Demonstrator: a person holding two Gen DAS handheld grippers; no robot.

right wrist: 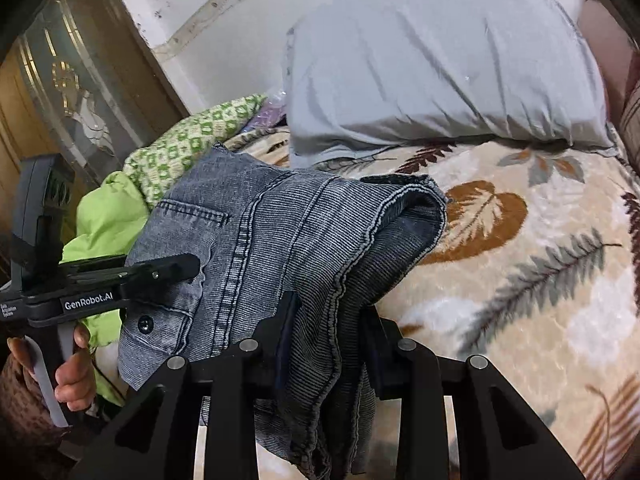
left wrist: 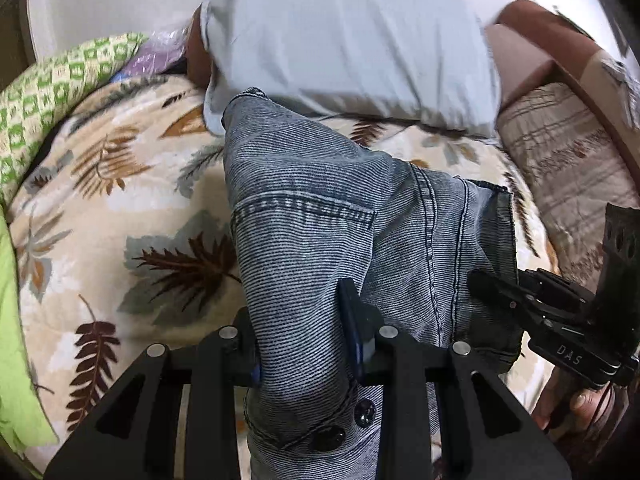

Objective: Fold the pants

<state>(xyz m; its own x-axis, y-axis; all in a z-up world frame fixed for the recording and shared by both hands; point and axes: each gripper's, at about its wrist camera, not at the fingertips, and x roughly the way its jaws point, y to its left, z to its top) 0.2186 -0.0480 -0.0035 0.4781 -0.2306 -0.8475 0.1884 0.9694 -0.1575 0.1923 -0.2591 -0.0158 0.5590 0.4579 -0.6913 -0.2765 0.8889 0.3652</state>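
Above the bed (left wrist: 132,184), one pair of grey-blue denim pants (left wrist: 320,216) hangs bunched between two claws, lifted at the waist end with the rest trailing toward the pillow (left wrist: 352,40).

Left claw (left wrist: 308,344): clenched on the pants, the cloth pinched between its two fingers. Two dark buttons (left wrist: 362,412) show on the denim just below the grip; a stitched pocket edge sits above it.

Right claw (right wrist: 332,344): clenched on the pants, a thick fold of denim between its fingers and a doubled layer draped over to the right. In the left wrist view this claw grips the far edge of the garment.

Hands: one hand (right wrist: 72,372) on the left claw's handle, seen in the right wrist view; fingers of the other hand (left wrist: 580,404) show under the right claw's handle in the left wrist view.

Surface: one bed, covered by a cream blanket printed with brown, grey and tan leaves. Near the head lies one pale blue-grey pillow. One green-and-white checked cloth (right wrist: 188,148) and one plain lime-green cloth (right wrist: 108,216) are heaped at the side. A small lilac item (left wrist: 156,56) lies beside the pillow; what it is I cannot tell.

Room: white wall behind the pillow; one wooden cabinet with a glass door (right wrist: 80,80) at the bedside.
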